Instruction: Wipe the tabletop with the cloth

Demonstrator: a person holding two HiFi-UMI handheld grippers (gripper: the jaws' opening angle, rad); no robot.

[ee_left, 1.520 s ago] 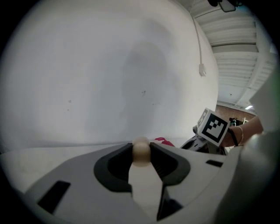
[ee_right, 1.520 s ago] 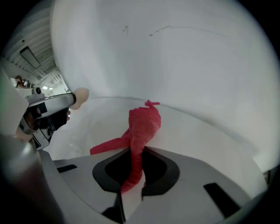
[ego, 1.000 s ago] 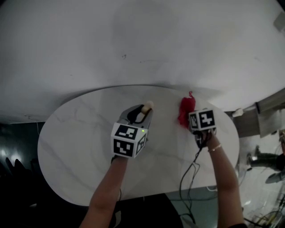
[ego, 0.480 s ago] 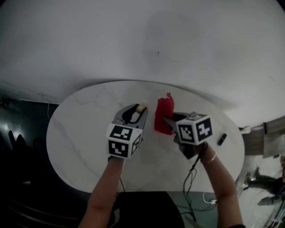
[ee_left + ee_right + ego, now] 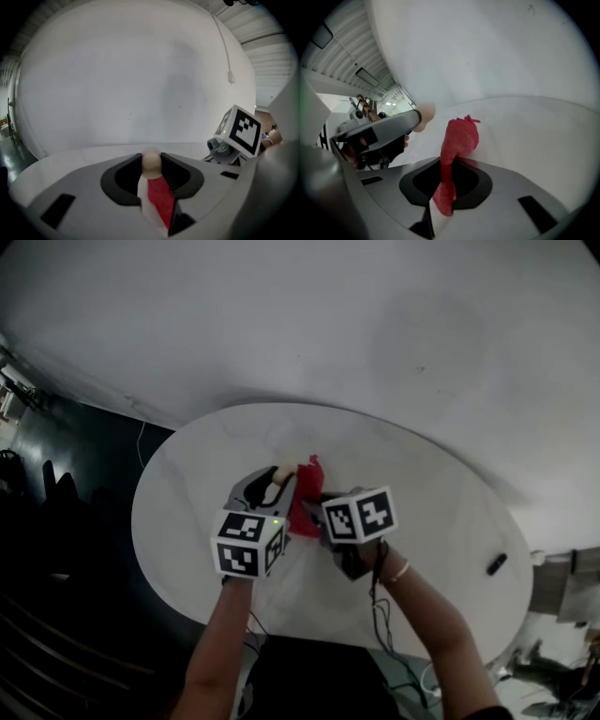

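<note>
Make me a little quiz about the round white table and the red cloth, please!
1. Pick one: what colour is the cloth pinched in the right hand-held gripper? A blue, B red, C green.
2. True or false: the table is square.
3. Short answer: which hand-held gripper holds the little thing with the round beige top?

Key: 1 B. 2 False, it is oval. 3 The left hand-held gripper.
</note>
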